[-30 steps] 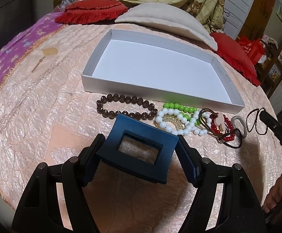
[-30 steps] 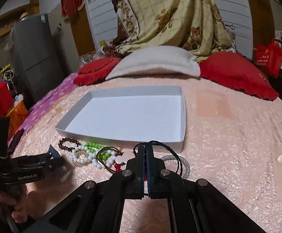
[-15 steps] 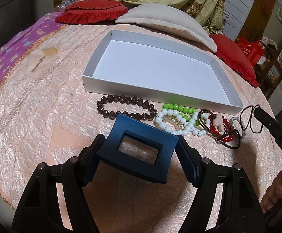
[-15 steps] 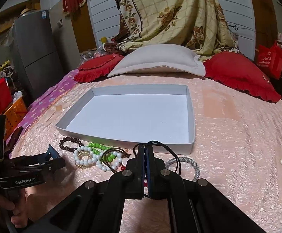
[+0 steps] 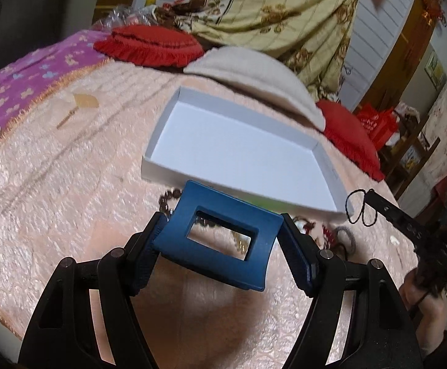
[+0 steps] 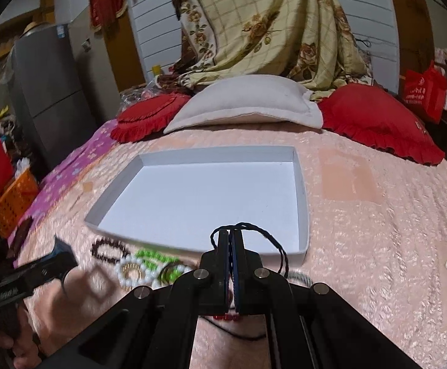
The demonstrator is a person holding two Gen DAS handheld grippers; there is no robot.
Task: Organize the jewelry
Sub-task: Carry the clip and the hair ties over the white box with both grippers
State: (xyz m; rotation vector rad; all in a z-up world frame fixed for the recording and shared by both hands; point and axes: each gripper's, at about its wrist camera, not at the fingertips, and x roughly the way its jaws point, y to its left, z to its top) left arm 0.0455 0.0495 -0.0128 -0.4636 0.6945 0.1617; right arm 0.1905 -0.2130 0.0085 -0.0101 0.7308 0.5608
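Left gripper (image 5: 220, 243) clamps a dark blue rectangular plastic hair claw (image 5: 220, 240) between its fingers, lifted above the pink quilted bedspread (image 5: 69, 203). Right gripper (image 6: 231, 240), fingers pressed together, pinches a thin black cord loop (image 6: 272, 240). Shallow white cardboard box tray (image 6: 303, 203) lies just ahead of both tools. Dark brown bead bracelet (image 6: 109, 249), white bead bracelet (image 6: 128, 272) and green bead bracelet (image 6: 156, 258) lie left of the right gripper, near the tray's front wall.

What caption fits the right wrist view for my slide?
Right gripper shut on a black cord in front of the white box, with bead bracelets lying on the bedspread.
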